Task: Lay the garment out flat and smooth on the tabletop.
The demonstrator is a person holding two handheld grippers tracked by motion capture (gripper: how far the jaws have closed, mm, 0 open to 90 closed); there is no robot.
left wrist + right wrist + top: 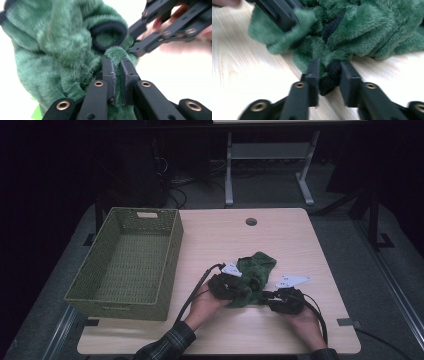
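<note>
Your left gripper (117, 68) is clamped on a fold of the green garment (62, 50); your right gripper (329, 72), just beside it, pinches its black trim (332, 75).

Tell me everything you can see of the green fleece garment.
The garment is dark green, fluffy fleece with black ribbed trim at an opening. It lies crumpled on the wooden table, right of the basket. The left gripper pinches a green fold; the right gripper clamps a black edge. Both hold it from opposite sides, near the table's front edge.
</note>
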